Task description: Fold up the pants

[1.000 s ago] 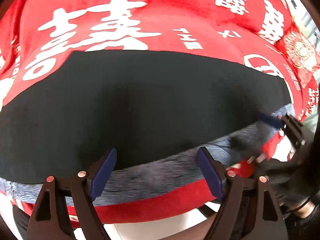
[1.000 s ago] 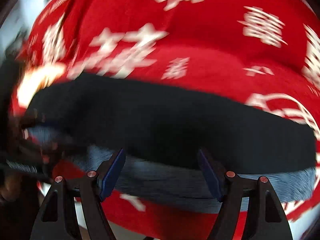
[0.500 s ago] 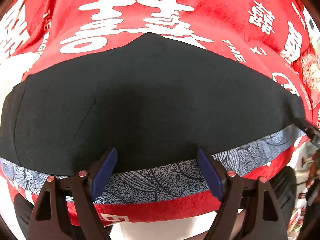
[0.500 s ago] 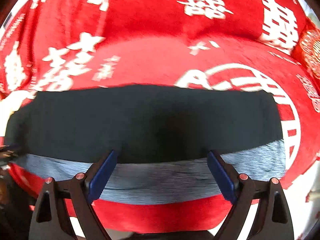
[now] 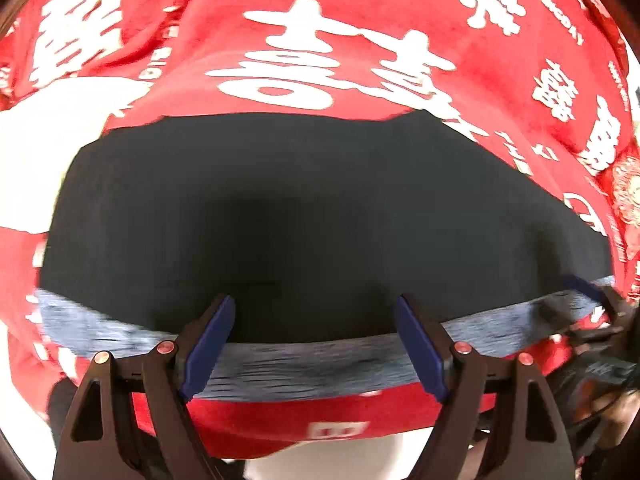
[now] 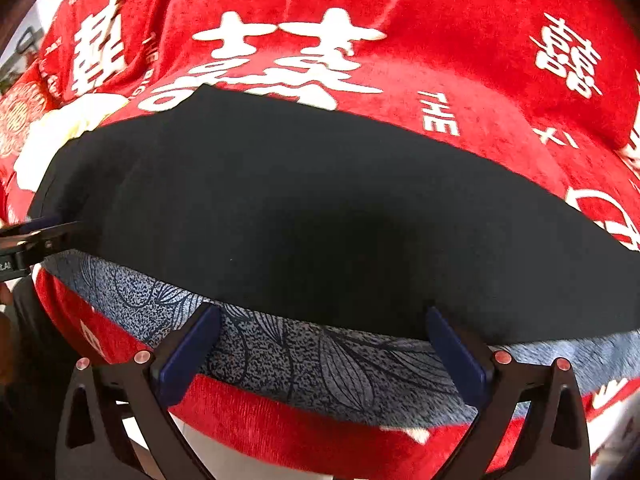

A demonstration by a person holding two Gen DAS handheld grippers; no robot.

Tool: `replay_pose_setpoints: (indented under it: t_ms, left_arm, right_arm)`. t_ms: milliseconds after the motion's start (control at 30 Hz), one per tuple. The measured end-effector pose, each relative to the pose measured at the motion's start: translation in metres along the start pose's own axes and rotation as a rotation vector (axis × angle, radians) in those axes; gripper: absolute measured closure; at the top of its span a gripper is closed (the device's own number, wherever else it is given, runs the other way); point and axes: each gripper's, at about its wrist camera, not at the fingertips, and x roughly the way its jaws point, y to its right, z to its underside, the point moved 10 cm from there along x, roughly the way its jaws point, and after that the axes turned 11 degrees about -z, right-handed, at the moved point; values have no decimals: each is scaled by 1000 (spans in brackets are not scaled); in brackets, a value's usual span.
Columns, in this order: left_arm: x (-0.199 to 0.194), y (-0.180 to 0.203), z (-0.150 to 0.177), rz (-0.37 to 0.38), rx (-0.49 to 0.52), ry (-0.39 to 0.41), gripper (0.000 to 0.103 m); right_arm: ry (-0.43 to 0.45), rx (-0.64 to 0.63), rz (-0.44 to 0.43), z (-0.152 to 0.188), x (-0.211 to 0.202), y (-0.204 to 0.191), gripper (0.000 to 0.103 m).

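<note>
Blanket: a red blanket [image 5: 360, 40] with white characters covers the whole surface and hangs over the near edge.
Pants: the black pants [image 6: 320, 208] lie flat on the blanket as one broad dark panel, their far edge running to a blunt point toward the big white character.
Band: a grey-blue patterned band [image 6: 312, 356] runs along the near edge of the pants, just in front of both grippers.
Right gripper: the right gripper [image 6: 320, 348] hovers over the band with its jaws spread wide, having just been opening; only flat cloth lies below and between the fingers, and nothing is pinched.
Left gripper: the left gripper [image 5: 316, 340] is also spread, over the same band, holding nothing.
Progress: by my reading the pants are laid out and smoothed, perhaps with one fold already made; I cannot tell how many layers lie there.
Left to do: a further fold to make a compact stack, which needs a fresh grip on an edge.
</note>
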Motion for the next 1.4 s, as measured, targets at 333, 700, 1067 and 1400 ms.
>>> replay_pose_setpoints:
  t_ms: [333,700,1067,1400]
  left_arm:
    - [12,-62,-3,25,-163,-51,19]
    - [12,-81,25,-8,-184,-41,18]
    - [9,-75,22,2,-185,-7,16]
    - [13,-76,18,-4,-184,-33,14]
  right_arm:
    - [71,-94,-133,-68,-3,-71,0]
    - [12,-250,-142,-116,56,-149,0]
    - [-62,-204,-204,-145,89,-143,0]
    - [-150,-247,-61,-138,115,-139,0]
